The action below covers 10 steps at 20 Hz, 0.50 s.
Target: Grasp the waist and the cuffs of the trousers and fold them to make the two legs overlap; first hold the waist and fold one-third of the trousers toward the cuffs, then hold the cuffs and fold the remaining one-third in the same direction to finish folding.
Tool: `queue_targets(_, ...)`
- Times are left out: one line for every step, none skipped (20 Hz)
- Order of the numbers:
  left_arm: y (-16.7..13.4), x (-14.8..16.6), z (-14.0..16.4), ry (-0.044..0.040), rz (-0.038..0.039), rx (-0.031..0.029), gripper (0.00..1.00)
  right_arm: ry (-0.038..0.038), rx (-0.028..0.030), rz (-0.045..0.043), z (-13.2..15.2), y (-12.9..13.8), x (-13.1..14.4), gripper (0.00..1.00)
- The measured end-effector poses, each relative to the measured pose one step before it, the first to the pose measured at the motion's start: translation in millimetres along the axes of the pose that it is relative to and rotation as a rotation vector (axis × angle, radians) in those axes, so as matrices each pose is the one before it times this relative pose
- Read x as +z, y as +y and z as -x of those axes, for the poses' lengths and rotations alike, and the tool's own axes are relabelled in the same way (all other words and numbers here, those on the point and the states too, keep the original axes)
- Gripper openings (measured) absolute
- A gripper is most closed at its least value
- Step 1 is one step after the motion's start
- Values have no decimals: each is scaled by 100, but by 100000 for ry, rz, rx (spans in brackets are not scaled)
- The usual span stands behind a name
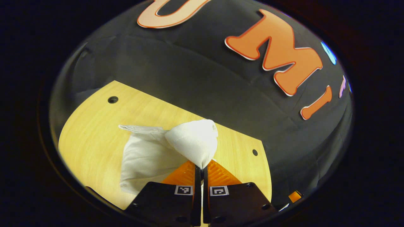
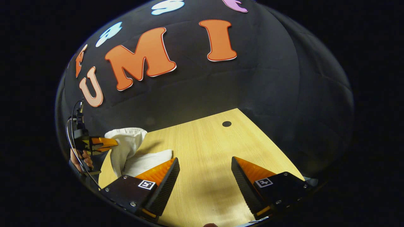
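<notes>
The left gripper (image 1: 201, 168) is pressed together on a bunched fold of the white trousers (image 1: 151, 154), both fingers pinching the cloth and holding that part lifted off the wooden tabletop (image 1: 91, 138). The lifted bulge hangs just above the fingertips, while the rest of the garment trails down and lies flat on the tabletop toward its left edge in the left gripper view. Which end is held, waist or cuffs, cannot be told.

In the right gripper view the right gripper (image 2: 205, 171) is spread wide with nothing between its fingers, hovering over bare wood near the front edge of the tabletop (image 2: 205, 142). The trousers (image 2: 129, 151) sit at the left side of that tabletop, touching or just beside this gripper's left finger, and the left gripper (image 2: 109, 143) with the hand (image 2: 80, 159) holding it shows farther off, clamped on the raised cloth.

Judging from this, a fold is being carried with one gripper alone. The risk is that a single-point pinch lets the fabric sag and twist, so the layer lands skewed or bunched instead of flat. The grip takes only a small tuck, which could slip free mid-carry. With the right gripper empty, the lying part may also drag across the wood and spoil the alignment
</notes>
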<state>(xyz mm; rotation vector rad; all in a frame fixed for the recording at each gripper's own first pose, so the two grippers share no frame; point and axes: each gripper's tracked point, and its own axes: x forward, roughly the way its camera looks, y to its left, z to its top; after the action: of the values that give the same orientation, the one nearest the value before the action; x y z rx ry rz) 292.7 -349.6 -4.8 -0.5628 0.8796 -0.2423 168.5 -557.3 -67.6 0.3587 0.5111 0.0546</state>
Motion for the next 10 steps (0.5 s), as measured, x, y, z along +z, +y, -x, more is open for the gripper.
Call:
queue_targets(-832,-1287,-515,2460,-3008,189,6,325,-65,131,63,-417,-107,99)
queue_targets(-553,-1453,-745,2636,-3490,433,6,424,243,271,-86,-267,-119,99)
queue_targets(-1078,-2457,-921,3648,-5416,-365,7,668,330,196,-152,-373,-65,99)
queue_targets(-1070,-2054,-828,2957,-4151,-1944,9,553,749,-64,-166,-158,-190,98)
queue_targets(-1523,-2301,-1025,4636,-5497,-3161,14,746,941,-250,-353,-103,-111,99)
queue_targets(-1338,-1986,-740,3553,-4227,-1948,13,408,863,-29,-193,73,-78,99)
queue_targets(-1282,-2456,-830,4610,-7328,-1937,18,454,746,169,-260,292,-180,99)
queue_targets(-826,-1420,-511,2622,-5348,-1027,34,297,992,150,-154,114,-78,99)
queue_targets(-906,-1181,-388,2053,-4246,-1562,23,346,688,130,-129,197,-131,99)
queue_targets(-1514,-1236,-351,1877,-2236,-3385,42,425,1304,260,-178,419,-19,99)
